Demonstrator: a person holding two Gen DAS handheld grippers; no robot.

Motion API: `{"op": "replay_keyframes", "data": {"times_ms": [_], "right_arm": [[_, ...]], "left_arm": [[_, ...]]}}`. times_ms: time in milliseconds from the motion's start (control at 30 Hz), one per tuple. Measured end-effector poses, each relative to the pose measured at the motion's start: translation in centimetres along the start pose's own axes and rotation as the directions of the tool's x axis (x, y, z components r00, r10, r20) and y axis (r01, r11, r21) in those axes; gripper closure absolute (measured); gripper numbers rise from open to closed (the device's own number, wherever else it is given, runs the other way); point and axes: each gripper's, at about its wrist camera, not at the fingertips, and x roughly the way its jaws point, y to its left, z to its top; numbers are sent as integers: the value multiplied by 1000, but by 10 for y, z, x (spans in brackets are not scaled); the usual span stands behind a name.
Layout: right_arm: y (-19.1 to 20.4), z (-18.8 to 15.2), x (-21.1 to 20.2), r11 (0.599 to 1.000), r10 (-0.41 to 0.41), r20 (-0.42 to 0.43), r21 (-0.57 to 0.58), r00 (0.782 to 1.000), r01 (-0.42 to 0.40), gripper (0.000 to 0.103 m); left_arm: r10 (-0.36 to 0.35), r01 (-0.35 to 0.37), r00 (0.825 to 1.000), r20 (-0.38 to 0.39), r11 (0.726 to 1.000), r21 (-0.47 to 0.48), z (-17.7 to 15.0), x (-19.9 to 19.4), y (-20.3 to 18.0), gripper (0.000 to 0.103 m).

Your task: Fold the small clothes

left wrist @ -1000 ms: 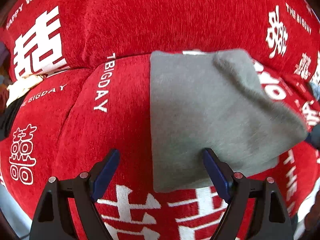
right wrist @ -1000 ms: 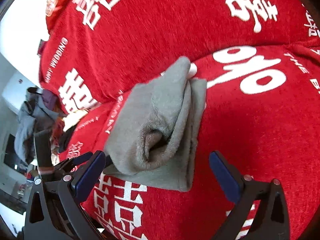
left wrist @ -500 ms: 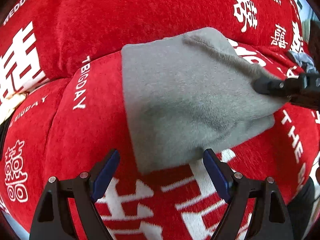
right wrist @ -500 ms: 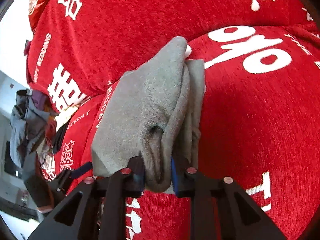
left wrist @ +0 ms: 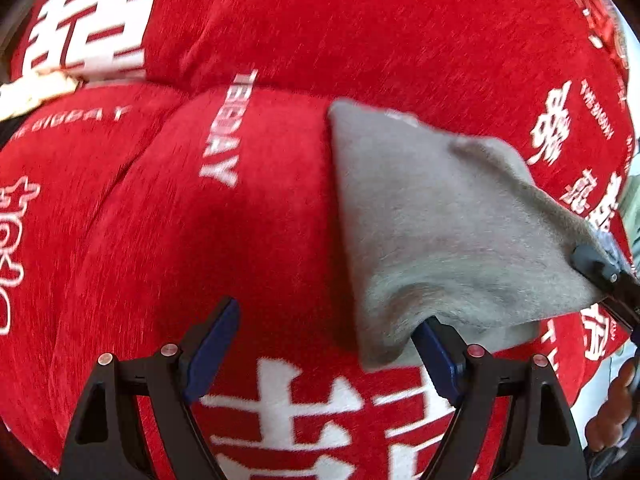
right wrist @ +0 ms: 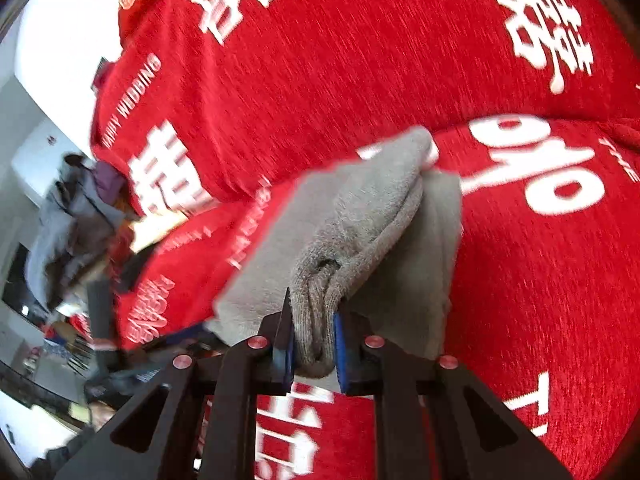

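A folded grey fleece garment (left wrist: 432, 216) lies on a red sofa cover with white lettering. My left gripper (left wrist: 328, 356) is open, its right finger tucked under the garment's near corner, its left finger over bare red fabric. My right gripper (right wrist: 314, 340) is shut on the thick folded edge of the grey garment (right wrist: 360, 224) and lifts that edge off the seat. The right gripper's black tip also shows in the left wrist view (left wrist: 600, 272), at the garment's right corner.
The red sofa cover (left wrist: 200, 240) spans the seat and the backrest (right wrist: 320, 60). A pile of grey and purple clothes (right wrist: 76, 208) lies at the sofa's far left end. A white wall and room clutter show beyond the left edge.
My right gripper, shut on the garment's folded edge for the last half second, has raised it. My left gripper moved left, so the garment sits further right in its view.
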Motion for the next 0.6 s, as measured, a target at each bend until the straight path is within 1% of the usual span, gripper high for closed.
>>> {"op": "replay_keyframes", "data": {"times_ms": [67,100,167,200,233,267,300,333,367,433,500,567,600], "right_arm": [[-20,-13,23,996,-80,-88,17,993,82,86],[-30,-19,28,997,-62,-108,42,992,67,85],[-38,-19,22,996,-13,-99,85,995,21,78],[-39,-17,16,996,-8,-90,89,996,16,70],[-39,-12,8,997,-15,-74,77,997,20,59],[-37,-6,-1,998,-25,-48,56,999,27,53],[-36,1,-9,999,-38,-14,37,999,39,37],[-36,9,-18,998,-55,26,24,998,54,27],[-37,20,-22,998,-65,63,26,996,64,25],[-42,40,-15,997,-71,68,45,995,68,25],[-48,63,5,996,-69,29,65,997,67,25],[-58,81,37,989,-108,-36,94,994,111,25],[-64,88,54,987,-115,-72,108,991,123,29]], "left_arm": [[11,-10,1000,-25,1000,18,-8,6,-1,17],[16,-14,999,-31,999,43,-12,6,-4,17],[4,-1,1000,-31,996,93,-17,-2,-13,17],[-15,18,1000,-28,993,115,-18,-8,-17,17],[-43,46,999,-24,989,143,-19,-18,-22,17],[-68,70,998,-17,983,167,-18,-27,-26,17],[-91,90,996,-3,977,191,-17,-36,-32,17],[-110,103,994,21,972,212,-11,-46,-40,17],[-124,111,991,42,968,224,-6,-51,-47,17],[-144,128,988,52,963,237,7,-48,-62,17],[-126,112,991,41,963,246,17,-34,-79,17],[-95,92,995,1,962,259,25,-7,-97,17],[-81,82,997,-13,963,258,26,4,-105,17]]}}
